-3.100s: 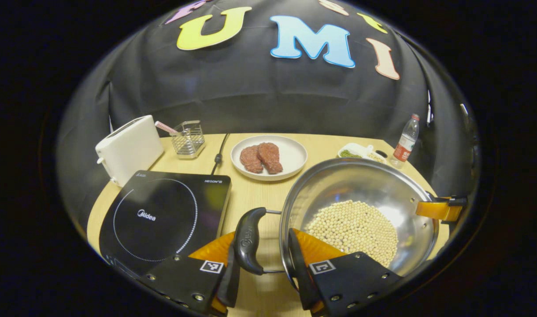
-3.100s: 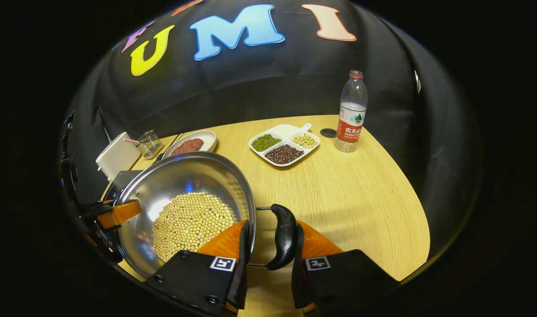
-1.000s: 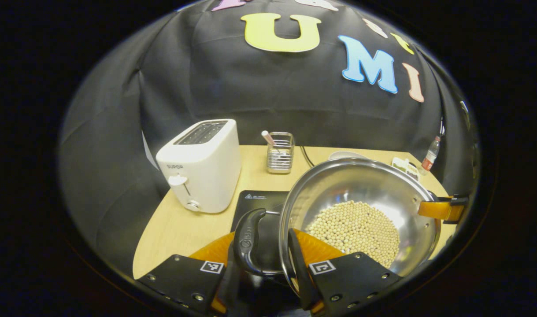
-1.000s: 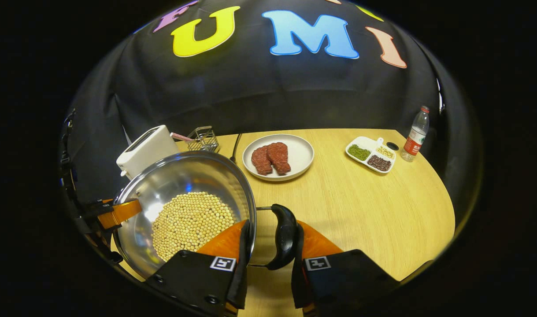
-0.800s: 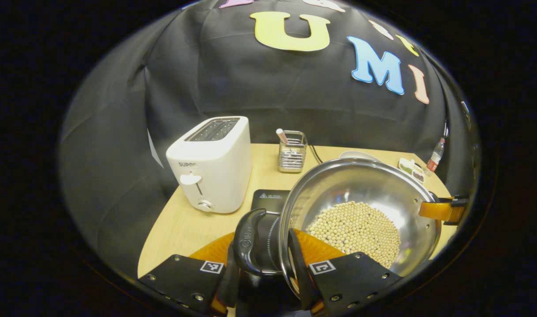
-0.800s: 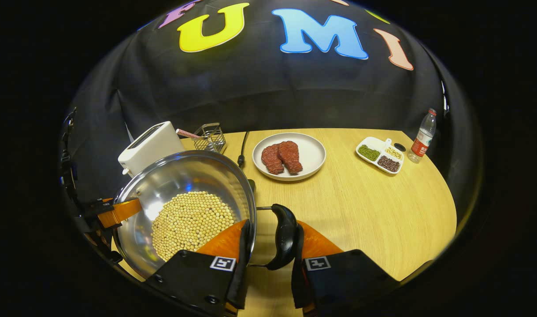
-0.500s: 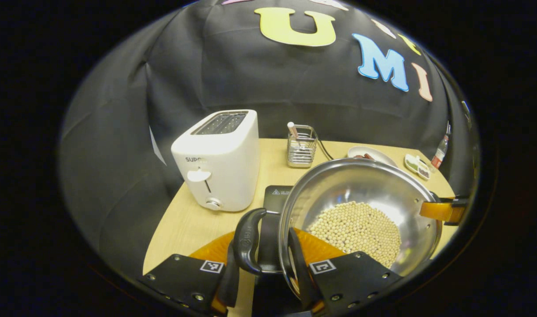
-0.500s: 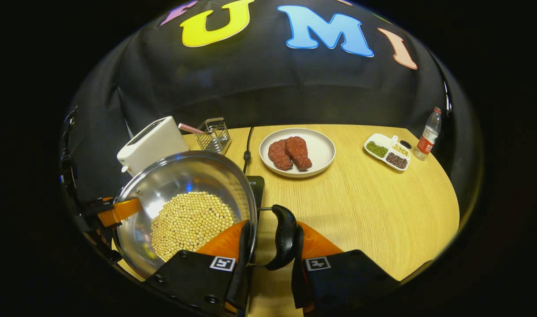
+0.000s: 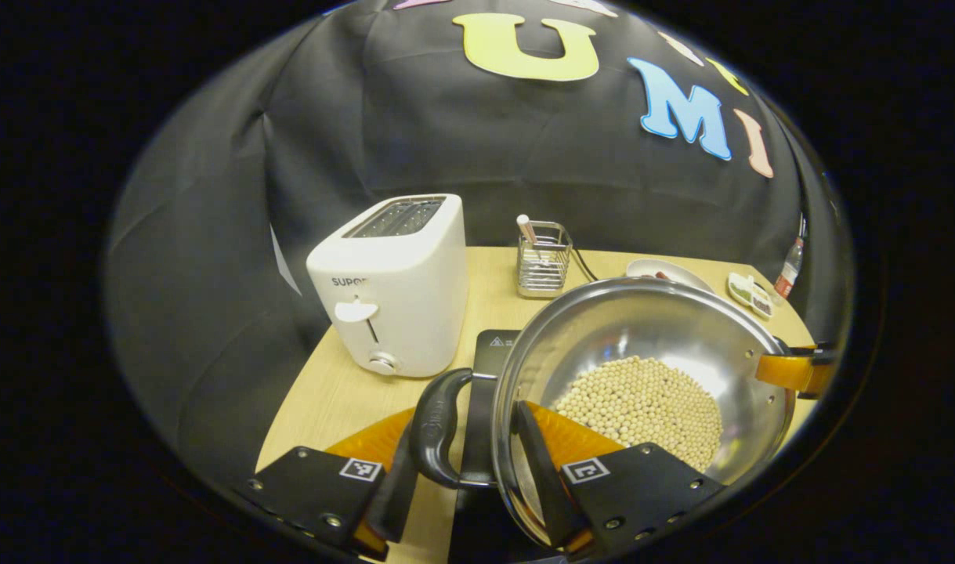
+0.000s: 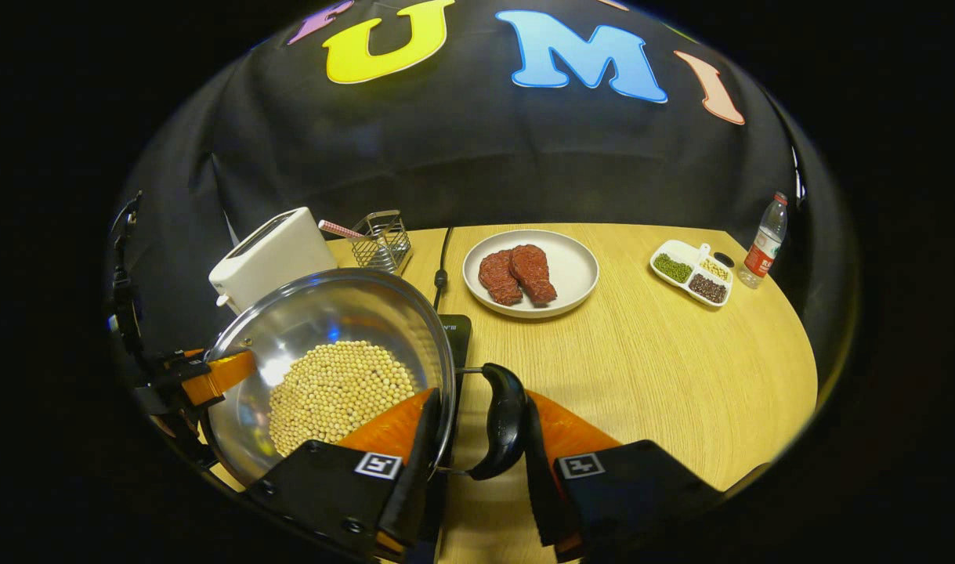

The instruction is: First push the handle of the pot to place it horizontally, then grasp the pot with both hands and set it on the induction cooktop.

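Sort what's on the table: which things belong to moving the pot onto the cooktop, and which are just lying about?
Part of the job: pot of beans, induction cooktop, left gripper, right gripper.

Lying about: toaster, wire holder, plate of meat, divided dish, bottle.

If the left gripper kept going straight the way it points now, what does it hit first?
Likely nothing new at first: the left gripper already straddles the pot handle, so the pot would be pushed along. Beyond it stands the wire rack, slightly right of the line; the toaster sits off to the left. Depth is unclear.
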Demonstrator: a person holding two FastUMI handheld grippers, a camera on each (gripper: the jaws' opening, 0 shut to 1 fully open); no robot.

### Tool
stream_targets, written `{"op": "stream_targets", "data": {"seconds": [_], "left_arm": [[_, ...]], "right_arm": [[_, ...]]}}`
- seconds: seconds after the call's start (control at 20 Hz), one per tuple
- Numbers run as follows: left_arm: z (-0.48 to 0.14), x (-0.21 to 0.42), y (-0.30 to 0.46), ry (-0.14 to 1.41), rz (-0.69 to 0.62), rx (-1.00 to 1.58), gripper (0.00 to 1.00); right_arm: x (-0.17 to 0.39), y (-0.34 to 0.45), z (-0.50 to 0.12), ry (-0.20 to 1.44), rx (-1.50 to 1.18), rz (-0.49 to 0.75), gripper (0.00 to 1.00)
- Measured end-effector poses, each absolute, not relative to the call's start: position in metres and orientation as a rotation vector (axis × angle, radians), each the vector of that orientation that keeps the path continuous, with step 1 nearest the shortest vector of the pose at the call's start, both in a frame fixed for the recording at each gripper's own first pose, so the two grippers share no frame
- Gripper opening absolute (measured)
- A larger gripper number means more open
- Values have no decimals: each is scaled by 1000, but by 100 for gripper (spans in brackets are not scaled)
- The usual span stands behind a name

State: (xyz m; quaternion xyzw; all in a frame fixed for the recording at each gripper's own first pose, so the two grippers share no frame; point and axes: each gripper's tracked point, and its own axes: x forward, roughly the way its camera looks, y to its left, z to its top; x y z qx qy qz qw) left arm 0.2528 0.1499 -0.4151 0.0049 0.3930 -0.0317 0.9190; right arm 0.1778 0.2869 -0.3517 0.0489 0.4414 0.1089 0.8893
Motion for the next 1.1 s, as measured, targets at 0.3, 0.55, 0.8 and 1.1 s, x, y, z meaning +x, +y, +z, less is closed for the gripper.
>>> {"op": "stream_targets", "data": {"seconds": [0.3, 0.55, 0.8, 1.1], "left_arm": [[-400, 257, 161, 735, -10, 23, 83], [-384, 256, 164, 692, 20, 22, 83], [-337, 257, 148, 580, -15, 49, 85], [-241, 236, 102, 381, -86, 64, 83]], "right_arm": [[175, 277, -348, 868, 47, 216, 93], [176, 272, -336, 844, 64, 216, 97], [180, 263, -294, 726, 104, 205, 97], [166, 218, -210, 504, 90, 171, 97]]}}
